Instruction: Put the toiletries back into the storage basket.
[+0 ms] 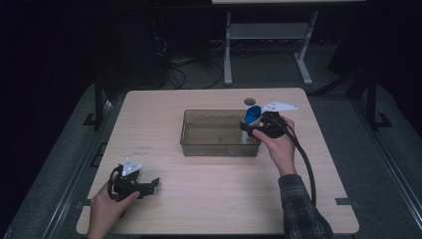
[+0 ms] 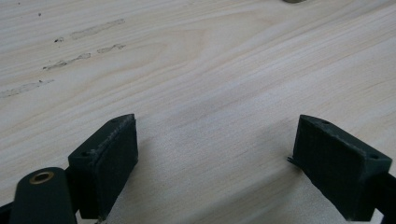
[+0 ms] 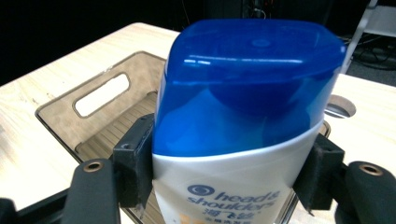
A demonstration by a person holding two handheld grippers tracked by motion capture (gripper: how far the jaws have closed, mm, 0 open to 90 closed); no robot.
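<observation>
My right gripper (image 1: 251, 125) clamps the shampoo bottle (image 3: 243, 116), both pads pressed against its white body, blue cap away from me; I hold it over the right end of the clear bin (image 1: 219, 133) mid-tabletop; my left gripper (image 1: 149, 185) rests near the front-left corner of the tabletop (image 1: 199, 199), jaws apart on bare wood.

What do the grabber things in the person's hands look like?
Both tools are black. The left tool and right tool each carry a pale grey three-cornered plate on top. The jaws are chunky black blocks with brass-ringed holes. A thick black cable trails from the right one past a dark checked sleeve.
</observation>
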